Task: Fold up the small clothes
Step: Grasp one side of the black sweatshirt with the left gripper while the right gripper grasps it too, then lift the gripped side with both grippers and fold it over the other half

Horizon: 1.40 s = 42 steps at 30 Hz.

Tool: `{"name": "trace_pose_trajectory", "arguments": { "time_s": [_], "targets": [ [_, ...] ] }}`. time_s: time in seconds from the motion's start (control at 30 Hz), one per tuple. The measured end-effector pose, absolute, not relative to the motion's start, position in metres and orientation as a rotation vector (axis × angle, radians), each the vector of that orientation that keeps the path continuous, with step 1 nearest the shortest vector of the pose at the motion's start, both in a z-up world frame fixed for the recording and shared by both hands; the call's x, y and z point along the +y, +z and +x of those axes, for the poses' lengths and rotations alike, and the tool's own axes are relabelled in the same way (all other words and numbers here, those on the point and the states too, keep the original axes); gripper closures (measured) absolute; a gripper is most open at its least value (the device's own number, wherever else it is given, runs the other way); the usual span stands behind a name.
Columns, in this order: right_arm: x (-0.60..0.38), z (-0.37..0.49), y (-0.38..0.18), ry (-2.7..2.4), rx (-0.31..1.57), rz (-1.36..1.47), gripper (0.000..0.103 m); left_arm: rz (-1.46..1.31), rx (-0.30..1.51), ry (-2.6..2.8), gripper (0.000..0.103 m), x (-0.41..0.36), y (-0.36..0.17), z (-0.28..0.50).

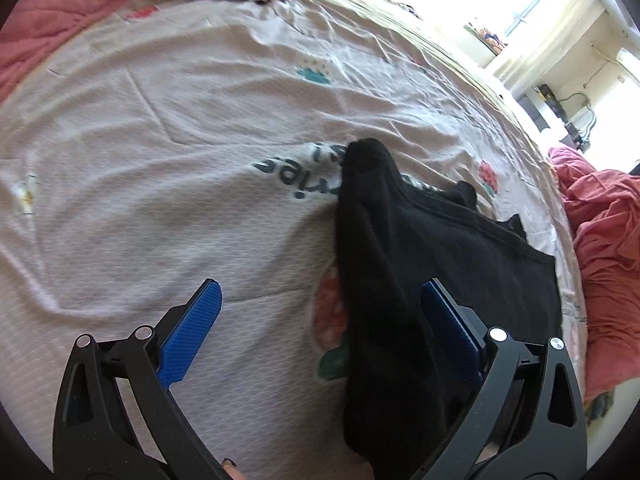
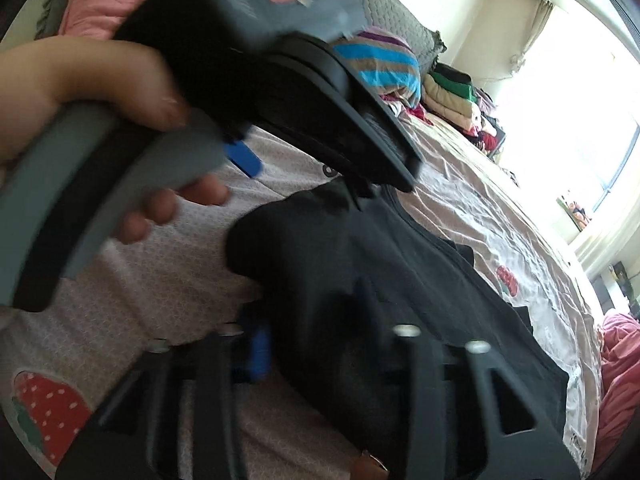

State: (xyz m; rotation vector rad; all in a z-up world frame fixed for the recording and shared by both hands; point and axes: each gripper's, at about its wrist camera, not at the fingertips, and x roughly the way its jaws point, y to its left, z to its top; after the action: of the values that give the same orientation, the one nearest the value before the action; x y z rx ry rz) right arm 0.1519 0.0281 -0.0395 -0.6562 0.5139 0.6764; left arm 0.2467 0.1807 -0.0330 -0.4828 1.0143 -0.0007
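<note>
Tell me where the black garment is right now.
The black garment lies on the printed bedsheet, right of centre in the left wrist view, its folded edge running between the open left gripper fingers, with the pink blanket further right.

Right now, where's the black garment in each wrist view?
Left wrist: black garment runs from centre to lower right, one fold reaching down between the open jaws.
Right wrist: it fills centre to lower right, the near edge in the jaws.
Shared landmark: the red strawberry print on the sheet beside it.
</note>
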Motion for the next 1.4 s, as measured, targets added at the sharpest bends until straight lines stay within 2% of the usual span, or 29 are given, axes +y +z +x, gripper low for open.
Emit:
{"name": "trace_pose_trajectory", "arguments": {
  "time_s": [0.07,0.37,0.4,0.43,0.5,0.53,0.6,0.7,1.0,1.4],
  "targets": [
    [0.026,0.146,-0.037,0.673,0.468,-0.669,0.089,-0.510,1.016,-0.023,0.010,0.177,-0.034,0.251],
    [-0.005,0.140,-0.017,0.644,0.374,-0.590,0.093,-0.636,0.976,-0.122,0.010,0.160,-0.025,0.258],
    [-0.009,0.140,-0.016,0.639,0.368,-0.582,0.093,-0.641,0.971,-0.129,0.013,0.158,-0.023,0.259],
    [-0.012,0.140,-0.014,0.635,0.362,-0.575,0.094,-0.636,0.968,-0.132,0.018,0.154,-0.020,0.260],
    [-0.021,0.140,-0.010,0.624,0.352,-0.558,0.094,-0.626,0.960,-0.136,0.048,0.146,-0.013,0.261],
    [-0.027,0.141,-0.008,0.617,0.347,-0.545,0.094,-0.627,0.955,-0.144,0.052,0.142,-0.009,0.262],
    [-0.038,0.142,-0.003,0.604,0.343,-0.512,0.094,-0.607,0.947,-0.157,0.075,0.133,-0.001,0.262],
    [-0.057,0.139,0.005,0.594,0.339,-0.441,0.094,-0.534,0.930,-0.173,0.082,0.112,0.018,0.260],
    [-0.106,0.134,0.026,0.542,0.302,-0.299,0.095,-0.449,0.886,-0.213,0.083,0.067,0.059,0.256],
    [-0.164,0.130,0.037,0.460,0.298,-0.179,0.095,-0.362,0.875,-0.258,0.083,0.001,0.082,0.258]
  ]
}}
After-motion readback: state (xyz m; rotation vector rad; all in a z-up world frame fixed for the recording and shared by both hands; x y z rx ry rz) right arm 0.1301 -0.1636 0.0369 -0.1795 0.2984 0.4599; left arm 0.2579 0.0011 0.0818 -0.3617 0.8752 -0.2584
